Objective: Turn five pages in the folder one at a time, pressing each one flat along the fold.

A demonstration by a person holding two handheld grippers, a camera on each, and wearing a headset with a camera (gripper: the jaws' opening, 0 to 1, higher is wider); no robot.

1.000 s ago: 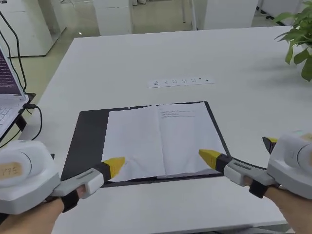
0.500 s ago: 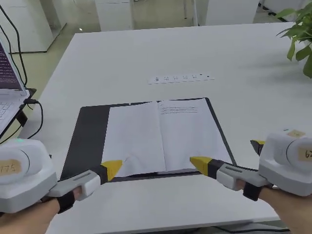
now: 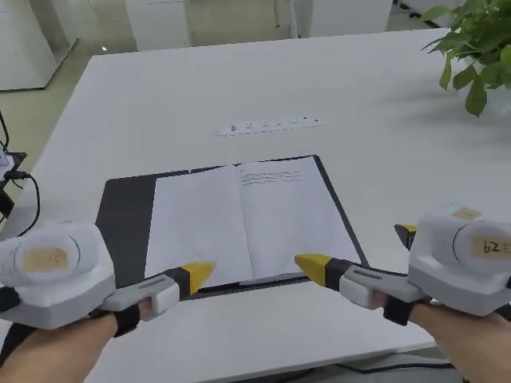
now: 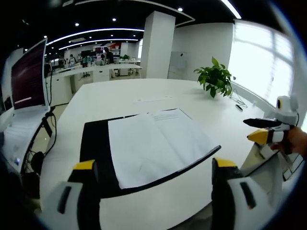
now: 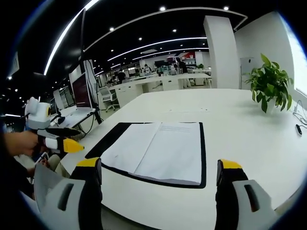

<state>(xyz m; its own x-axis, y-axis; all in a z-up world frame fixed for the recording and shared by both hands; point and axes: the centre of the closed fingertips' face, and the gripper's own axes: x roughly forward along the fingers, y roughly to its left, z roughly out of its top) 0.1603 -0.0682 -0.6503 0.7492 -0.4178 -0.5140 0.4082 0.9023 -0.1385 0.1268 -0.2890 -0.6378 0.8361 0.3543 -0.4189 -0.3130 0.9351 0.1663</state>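
Note:
A black folder [image 3: 124,219] lies open on the white table [image 3: 160,96], its white pages [image 3: 239,215] flat on both sides of the fold. My left gripper [image 4: 154,165] is open and holds nothing. Its yellow fingertip [image 3: 198,273] hovers at the folder's near edge, left of the fold. My right gripper [image 5: 158,164] is also open with nothing between its fingers. One yellow fingertip [image 3: 311,267] is over the near edge of the right page. The folder [image 4: 96,148] lies just beyond the left jaws, and the folder [image 5: 201,153] also lies ahead of the right jaws.
A white power strip [image 3: 271,125] lies beyond the folder. A potted plant [image 3: 471,48] stands at the far right. A dark cable [image 3: 28,199] hangs off the table's left edge, and a laptop [image 4: 26,81] stands further left. The table's front edge runs just below the grippers.
The head camera has shifted right and down. Both grippers have drawn back a little to the folder's near edge, the right one also moving left. The pages have not moved.

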